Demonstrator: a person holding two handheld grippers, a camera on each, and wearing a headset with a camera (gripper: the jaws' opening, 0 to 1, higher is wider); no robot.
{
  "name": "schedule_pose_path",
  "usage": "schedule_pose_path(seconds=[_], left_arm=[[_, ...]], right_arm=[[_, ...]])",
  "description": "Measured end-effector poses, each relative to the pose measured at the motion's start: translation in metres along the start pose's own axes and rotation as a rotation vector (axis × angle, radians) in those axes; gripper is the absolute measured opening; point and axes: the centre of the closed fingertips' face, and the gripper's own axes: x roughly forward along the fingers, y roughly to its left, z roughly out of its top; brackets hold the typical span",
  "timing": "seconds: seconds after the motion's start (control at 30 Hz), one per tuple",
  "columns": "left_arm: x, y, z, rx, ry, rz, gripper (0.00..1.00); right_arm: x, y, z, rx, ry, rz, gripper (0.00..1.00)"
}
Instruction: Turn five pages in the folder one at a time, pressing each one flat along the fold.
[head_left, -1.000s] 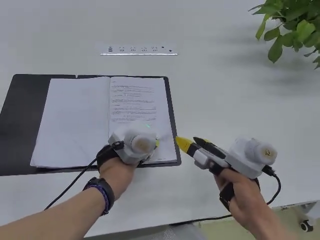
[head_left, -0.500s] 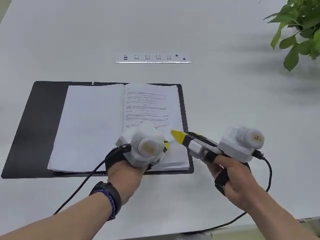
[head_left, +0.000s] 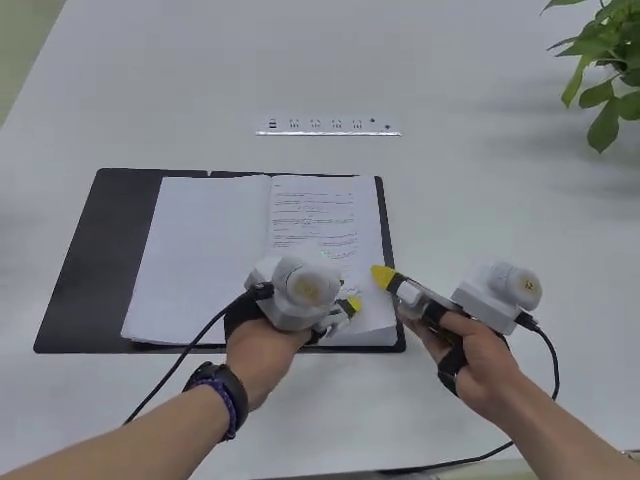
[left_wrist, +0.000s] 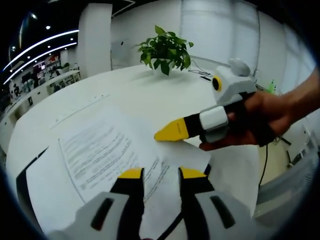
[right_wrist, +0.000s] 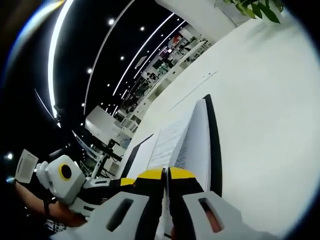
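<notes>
- Flat black folder (head_left: 70, 262) lay open on the smooth white bench (head_left: 480, 180), thin white sheets stacked inside.
- Folder's left page (head_left: 200, 255) was blank; its right page (head_left: 320, 225) carried fine printed text lines.
- Left hand-held gripper (left_wrist: 161, 175), grey body with yellow wedge tips, was over the folder's right page near the front edge, jaws parted with a gap.
- Right hand-held gripper (right_wrist: 165, 176) was at the folder's right edge, its yellow tips pressed together against the sheet stack; couldn't tell if a sheet was pinched.
- Narrow socket strip (head_left: 328, 126) lay beyond the folder's far edge.
- Leafy green plant (head_left: 600, 60) stood well off the folder's far right.
</notes>
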Motion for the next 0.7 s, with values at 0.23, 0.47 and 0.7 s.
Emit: schedule_pose_path(seconds=[0.23,0.47,0.7], left_arm=[[-0.022,0.018,-0.001,-0.059,-0.013,0.046,0.44],[-0.044,0.038,-0.001,-0.097,-0.026,0.099,0.53],[-0.069,0.055,-0.007,-0.118,-0.044,0.14,0.53]], right_arm=[[0.002,0.012,0.006,-0.003,-0.017,0.023,0.0],[0.005,0.024,0.011,-0.012,-0.025,0.042,0.0],[0.01,0.041,0.017,-0.018,-0.037,0.065,0.0]])
